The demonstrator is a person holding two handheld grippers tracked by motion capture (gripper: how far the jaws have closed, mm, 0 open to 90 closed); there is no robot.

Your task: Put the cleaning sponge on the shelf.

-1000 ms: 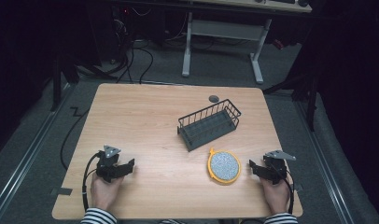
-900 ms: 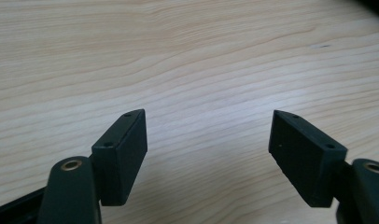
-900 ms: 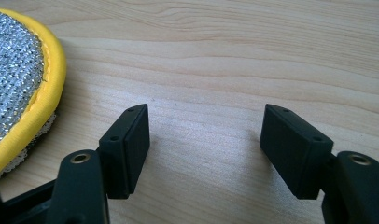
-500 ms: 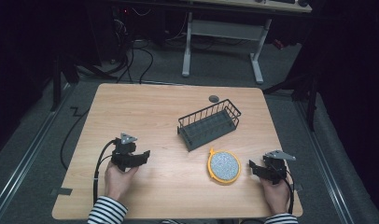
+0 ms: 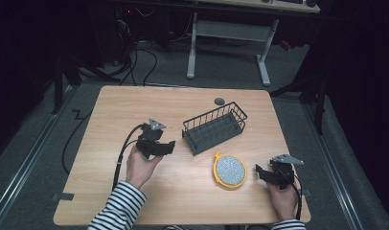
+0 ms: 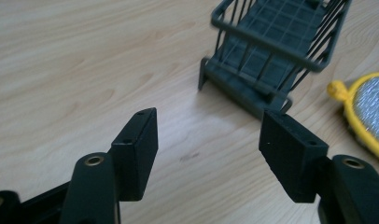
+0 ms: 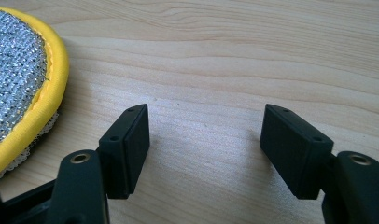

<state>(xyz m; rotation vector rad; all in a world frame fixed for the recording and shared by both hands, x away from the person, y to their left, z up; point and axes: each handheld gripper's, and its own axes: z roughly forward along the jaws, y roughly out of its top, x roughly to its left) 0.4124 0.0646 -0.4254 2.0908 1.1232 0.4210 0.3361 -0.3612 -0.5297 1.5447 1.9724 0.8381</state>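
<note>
A dark wire basket [image 5: 214,127] stands empty near the middle of the wooden table [image 5: 130,103]. In front of it lies a round silver scrub pad with a yellow rim [image 5: 229,170]. My left gripper [image 5: 170,146] hangs just left of the basket, jaws pointing at it, open. Its jaws have narrowed a little in the last second, with nothing between them. From the left gripper view [image 6: 208,135], the basket [image 6: 276,42] is ahead and the pad [image 6: 369,112] is at the right edge. My right gripper [image 5: 259,171] rests right of the pad, open and empty [image 7: 206,135], with the pad [image 7: 15,70] to its left.
A small dark round disc [image 5: 219,101] lies on the table behind the basket. Cables trail from both grippers, the left one over the table's left part [image 5: 120,153]. A desk frame [image 5: 226,33] stands on the floor beyond the far edge.
My left gripper has risen off the table and travelled right and away from the near edge, up to the basket's left end. The right gripper, basket and pad have stayed put.
</note>
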